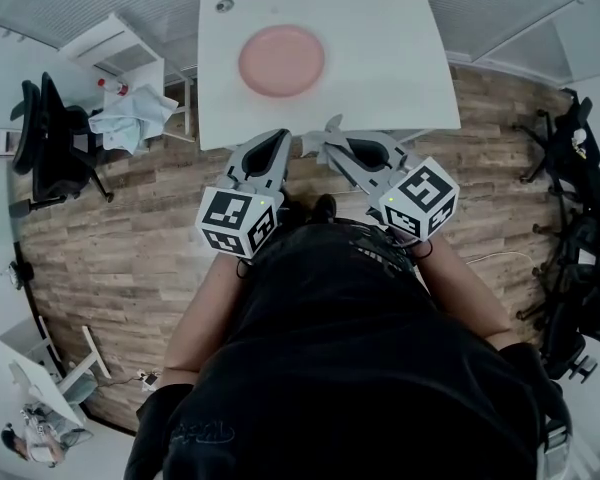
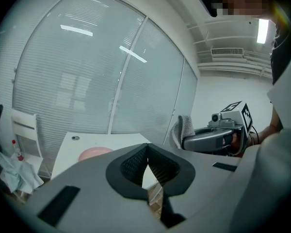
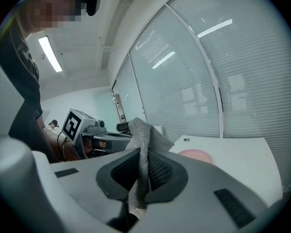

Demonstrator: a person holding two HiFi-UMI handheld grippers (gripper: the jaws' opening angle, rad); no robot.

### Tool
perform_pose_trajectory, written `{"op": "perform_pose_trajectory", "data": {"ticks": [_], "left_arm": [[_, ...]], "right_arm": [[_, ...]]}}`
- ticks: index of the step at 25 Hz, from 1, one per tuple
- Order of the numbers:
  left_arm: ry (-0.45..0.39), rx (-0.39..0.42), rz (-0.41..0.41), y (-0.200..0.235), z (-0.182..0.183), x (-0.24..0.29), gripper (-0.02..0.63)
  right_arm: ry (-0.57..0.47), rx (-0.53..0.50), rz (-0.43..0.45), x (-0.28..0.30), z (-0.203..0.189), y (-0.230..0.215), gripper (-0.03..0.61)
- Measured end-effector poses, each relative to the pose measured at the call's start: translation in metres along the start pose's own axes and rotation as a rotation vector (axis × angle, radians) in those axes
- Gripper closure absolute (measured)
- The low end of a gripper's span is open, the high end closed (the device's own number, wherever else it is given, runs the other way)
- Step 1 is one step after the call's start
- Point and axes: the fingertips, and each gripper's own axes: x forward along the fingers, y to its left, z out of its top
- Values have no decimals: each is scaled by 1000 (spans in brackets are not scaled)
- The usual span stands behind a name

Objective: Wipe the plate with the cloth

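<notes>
A pink plate lies on the far half of the white table, with nothing on it. My right gripper is held short of the table's near edge, shut on a grey knitted cloth. In the right gripper view the cloth is pinched between the pads and sticks up above them, with the plate beyond. My left gripper is beside it, shut with nothing in it. In the left gripper view its pads meet, the plate shows ahead, and the cloth shows to the right.
A small round fitting sits at the table's far left corner. A white cabinet and a pale blue bundle stand left of the table, near a black office chair. More dark chairs line the right. The floor is wood.
</notes>
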Motion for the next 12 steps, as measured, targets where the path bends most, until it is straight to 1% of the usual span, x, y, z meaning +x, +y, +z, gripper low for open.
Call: {"op": "perform_pose_trajectory", "data": {"ticks": [3, 12], "left_arm": [[-3, -6, -2, 1, 0, 0, 597], [-2, -9, -18, -4, -2, -1, 597]], "right_arm": [[-11, 17, 6, 0, 3, 2, 548], [-22, 19, 2, -2, 7, 4, 548]]}}
